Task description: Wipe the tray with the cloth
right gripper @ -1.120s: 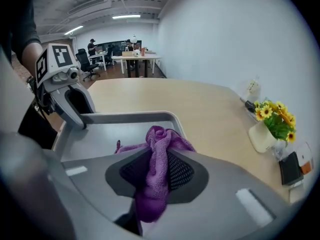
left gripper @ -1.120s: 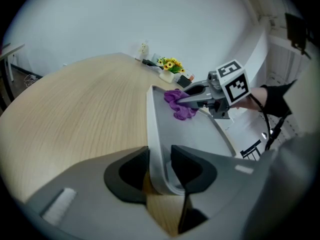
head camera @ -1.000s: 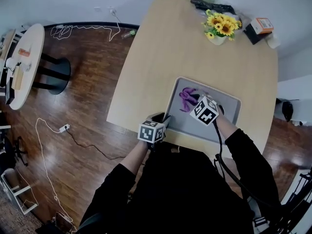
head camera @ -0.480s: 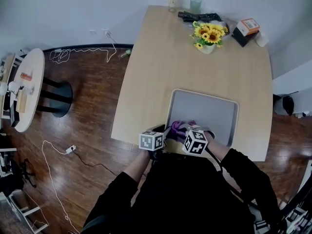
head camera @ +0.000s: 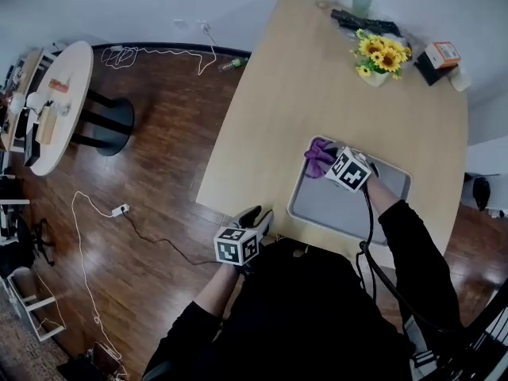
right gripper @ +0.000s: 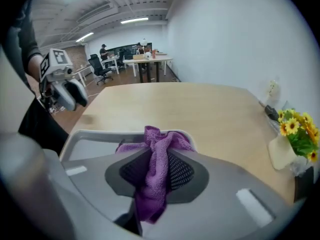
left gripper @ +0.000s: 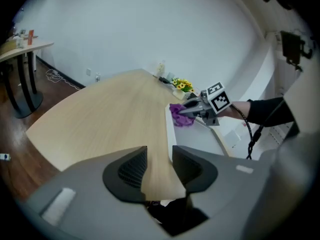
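My right claw point(head camera: 332, 161) is pressed together on the one soft purple terry cloth point(head camera: 319, 155). Its two dark ribbed pads point(right gripper: 182, 171) squeeze a thick fold of the nap. A limp tail hangs back behind the pads, and a crumpled bunch pokes out past the tips.

That bunch sits at a rounded corner of the single grey tray point(head camera: 381, 205), straight beneath and just ahead of this claw. The tray is a smooth, matte, shallow rectangle with a raised rim and soft corners. It lies flat on the one pale wooden table point(head camera: 317, 78), whose top is plain and faintly grained.

Well ahead of the right claw and off to its right stands one bunch of yellow sunflowers point(head camera: 379, 56) in a pale pot.

My left claw point(head camera: 259, 215) hangs at the near edge of the table, apart from the tray, which lies ahead of it and to its right. Its two dark ribbed pads point(left gripper: 131, 168) stand spread and have just been opening, with nothing between them; only the bare table edge shows through the gap.

That makes two claws, one cloth and one tray.
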A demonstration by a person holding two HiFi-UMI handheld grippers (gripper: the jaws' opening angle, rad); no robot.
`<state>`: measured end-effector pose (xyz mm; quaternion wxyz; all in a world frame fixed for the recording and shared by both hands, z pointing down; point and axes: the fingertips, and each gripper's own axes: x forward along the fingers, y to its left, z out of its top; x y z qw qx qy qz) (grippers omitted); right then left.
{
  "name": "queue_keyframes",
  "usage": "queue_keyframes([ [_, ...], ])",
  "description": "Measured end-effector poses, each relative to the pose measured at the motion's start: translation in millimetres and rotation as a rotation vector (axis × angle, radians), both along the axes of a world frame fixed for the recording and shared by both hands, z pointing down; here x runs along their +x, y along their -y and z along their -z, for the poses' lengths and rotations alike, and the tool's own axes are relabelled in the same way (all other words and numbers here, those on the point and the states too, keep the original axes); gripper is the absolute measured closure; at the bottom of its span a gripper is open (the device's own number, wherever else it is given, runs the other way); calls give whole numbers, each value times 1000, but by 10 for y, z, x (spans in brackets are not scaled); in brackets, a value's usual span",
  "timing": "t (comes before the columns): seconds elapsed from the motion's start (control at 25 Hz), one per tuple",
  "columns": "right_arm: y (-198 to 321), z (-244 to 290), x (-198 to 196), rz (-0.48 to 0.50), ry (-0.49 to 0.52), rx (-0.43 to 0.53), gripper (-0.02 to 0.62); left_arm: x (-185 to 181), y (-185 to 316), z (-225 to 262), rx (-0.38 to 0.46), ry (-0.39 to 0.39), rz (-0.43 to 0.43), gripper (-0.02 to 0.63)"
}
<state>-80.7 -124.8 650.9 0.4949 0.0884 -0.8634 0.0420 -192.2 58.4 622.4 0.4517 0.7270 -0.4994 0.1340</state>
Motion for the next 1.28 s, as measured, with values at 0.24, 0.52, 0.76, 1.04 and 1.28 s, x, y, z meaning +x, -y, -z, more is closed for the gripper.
queue_keyframes([
  [0.24,233,48,-88,-68,-68,72,514,-260,-411,-84,-35,-17,117,466],
  [0.52,-858,38,-448,2,-47,61,515,-261,-253,-45,-11,6,82,466],
  [0.76,-1754,51,-548,110,18,39,532,-51,216,187,55,44,-10,466],
  [1.04,-1734,41,-145,-15,37,7,518,275,581,104,69,205,-193,466],
  [1.28,-1829,36,842,-178,24,-28,518,470,703,-174,44,360,-315,465],
])
